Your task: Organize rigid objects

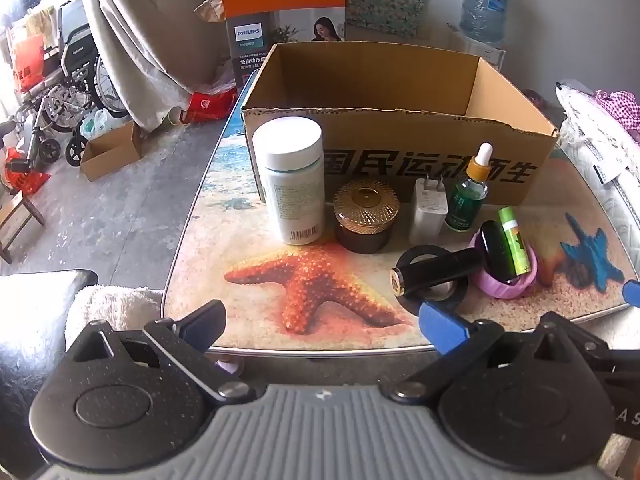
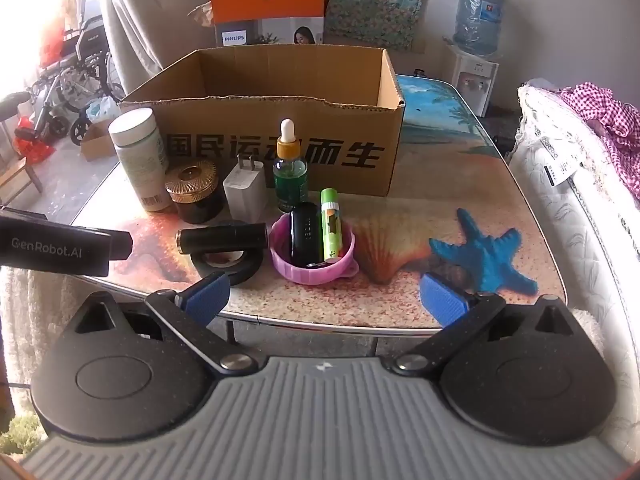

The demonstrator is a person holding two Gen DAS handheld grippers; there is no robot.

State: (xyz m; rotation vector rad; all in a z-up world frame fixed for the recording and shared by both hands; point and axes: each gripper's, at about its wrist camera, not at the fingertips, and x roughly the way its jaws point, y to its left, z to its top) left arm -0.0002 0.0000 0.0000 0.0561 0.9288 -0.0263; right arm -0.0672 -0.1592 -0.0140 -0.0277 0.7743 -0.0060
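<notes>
1. Cardboard box [image 2: 280, 152]: open-topped, empty as far as visible, black print on its front, centre of the frame.
2. White bottle [image 2: 140, 160]: upright, left of centre, before the box.
3. Dark jar [image 2: 194, 194] with gold ribbed lid, beside the bottle.
4. White charger [image 2: 245, 194], prongs up.
5. Green dropper bottle [image 2: 290, 176], upright.
6. Black tube [image 2: 222, 240] lying across a black ring [image 2: 228, 266].
7. Pink cup [image 2: 312, 258] holding a black case [image 2: 306, 238] and green tube [image 2: 331, 226], both leaning.

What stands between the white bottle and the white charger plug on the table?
A dark jar with a gold ribbed lid stands between the white bottle and the charger plug; both wrist views show it.
</notes>
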